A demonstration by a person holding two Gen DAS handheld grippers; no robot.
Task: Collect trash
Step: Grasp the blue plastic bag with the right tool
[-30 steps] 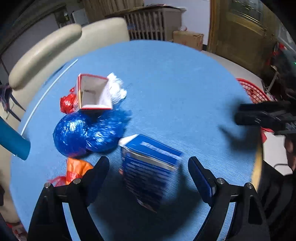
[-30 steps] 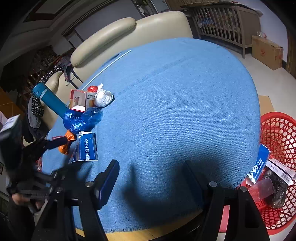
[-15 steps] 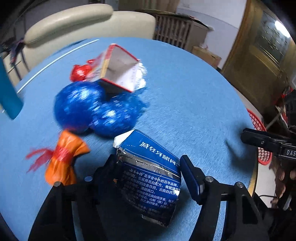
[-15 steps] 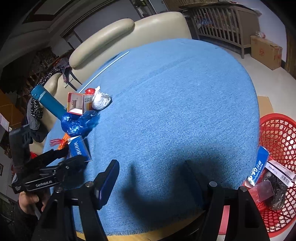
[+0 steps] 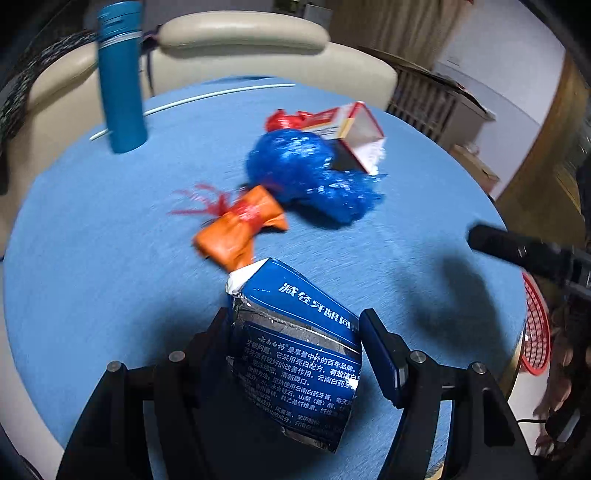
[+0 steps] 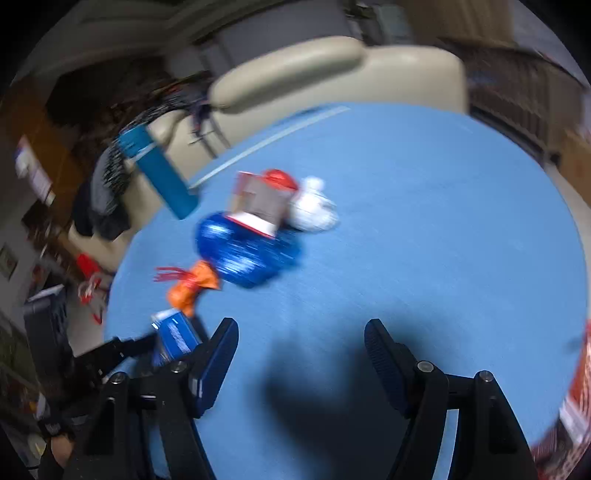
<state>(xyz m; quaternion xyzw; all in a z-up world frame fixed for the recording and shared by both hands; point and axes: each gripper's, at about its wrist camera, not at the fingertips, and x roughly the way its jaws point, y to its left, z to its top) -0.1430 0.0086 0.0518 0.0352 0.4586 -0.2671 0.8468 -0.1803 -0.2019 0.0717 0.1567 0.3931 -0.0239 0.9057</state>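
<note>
Teal bottle (image 5: 121,79) upright near round blue table's (image 5: 92,236) rim; cream sofa (image 5: 243,35) behind.

It was a home living or dining room: ahead of the grippers a round table (image 5: 92,236) under blue cloth, beyond it a cream upholstered sofa (image 5: 243,33), to the right a wooden slatted cabinet (image 5: 436,107).

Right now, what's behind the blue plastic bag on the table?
Behind the blue plastic bag lies an open red-and-white carton, leaning on it, plus a red wrapper and a white crumpled wad. Whatever lies under the bag is covered.
</note>
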